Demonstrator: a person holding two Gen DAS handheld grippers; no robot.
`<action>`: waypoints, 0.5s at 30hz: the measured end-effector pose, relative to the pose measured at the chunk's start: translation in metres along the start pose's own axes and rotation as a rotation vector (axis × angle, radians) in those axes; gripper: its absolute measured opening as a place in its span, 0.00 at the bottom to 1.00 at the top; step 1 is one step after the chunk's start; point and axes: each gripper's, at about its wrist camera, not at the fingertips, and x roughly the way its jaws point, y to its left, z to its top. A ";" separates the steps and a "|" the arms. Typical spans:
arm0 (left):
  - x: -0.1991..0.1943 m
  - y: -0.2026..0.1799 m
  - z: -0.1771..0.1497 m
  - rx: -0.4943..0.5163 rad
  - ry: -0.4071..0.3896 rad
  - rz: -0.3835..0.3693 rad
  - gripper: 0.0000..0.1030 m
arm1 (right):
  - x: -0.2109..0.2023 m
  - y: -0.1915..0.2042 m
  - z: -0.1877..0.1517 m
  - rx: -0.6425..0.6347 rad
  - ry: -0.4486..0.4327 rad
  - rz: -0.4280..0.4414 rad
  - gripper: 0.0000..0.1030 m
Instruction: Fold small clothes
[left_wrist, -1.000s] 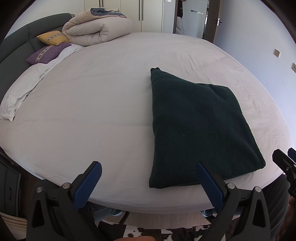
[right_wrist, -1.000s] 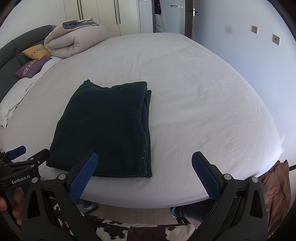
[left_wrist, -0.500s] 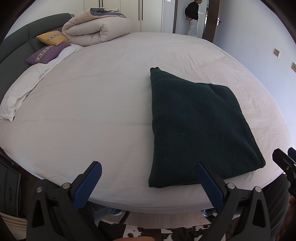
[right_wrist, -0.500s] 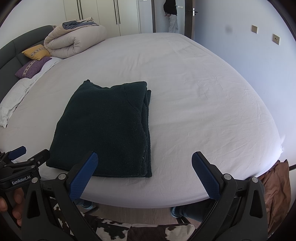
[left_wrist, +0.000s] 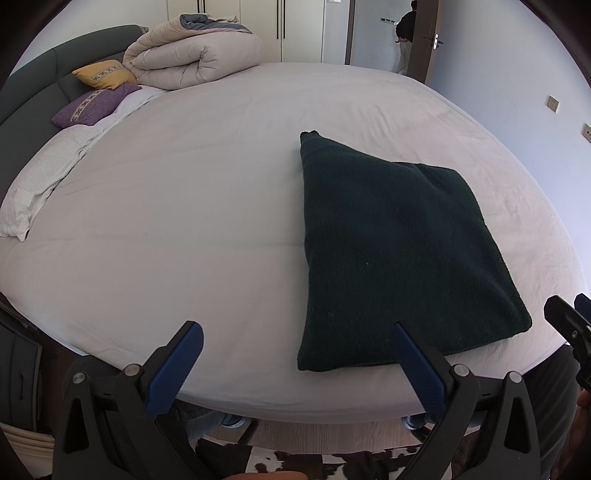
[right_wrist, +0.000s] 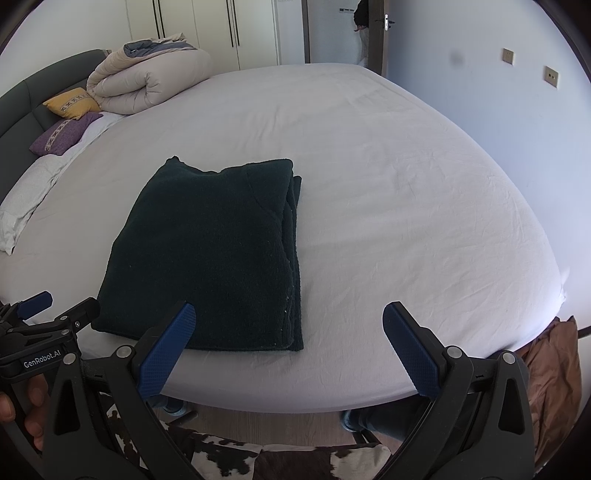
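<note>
A dark green knitted garment (left_wrist: 391, 251) (right_wrist: 214, 254) lies folded into a flat rectangle on the white bed sheet (left_wrist: 184, 192) (right_wrist: 406, 206), near the front edge. My left gripper (left_wrist: 295, 343) hovers open before that edge, its right finger just in front of the garment's near corner. My right gripper (right_wrist: 288, 328) is open too, held off the bed, its left finger over the garment's near hem. Neither holds anything. The left gripper (right_wrist: 44, 310) shows at the left edge of the right wrist view.
A rolled beige duvet (left_wrist: 192, 55) plus yellow (left_wrist: 105, 74) and purple (left_wrist: 92, 105) cushions sit at the far headboard side. A person (left_wrist: 404, 37) stands in the far doorway. Brown fabric (right_wrist: 550, 362) hangs off the bed's right edge. A cowhide rug (right_wrist: 295, 461) lies below.
Both grippers and the garment stay where they were. Only the person in the far doorway has shifted to the right, behind the door.
</note>
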 end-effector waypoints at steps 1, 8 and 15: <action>0.001 0.000 0.000 0.000 0.001 0.000 1.00 | 0.000 0.000 0.000 0.000 0.000 0.000 1.00; 0.003 0.001 0.000 0.001 0.004 0.000 1.00 | 0.001 -0.002 0.000 0.002 0.004 0.001 1.00; 0.003 0.001 -0.002 0.001 0.009 0.001 1.00 | 0.002 -0.002 -0.002 0.006 0.008 0.003 1.00</action>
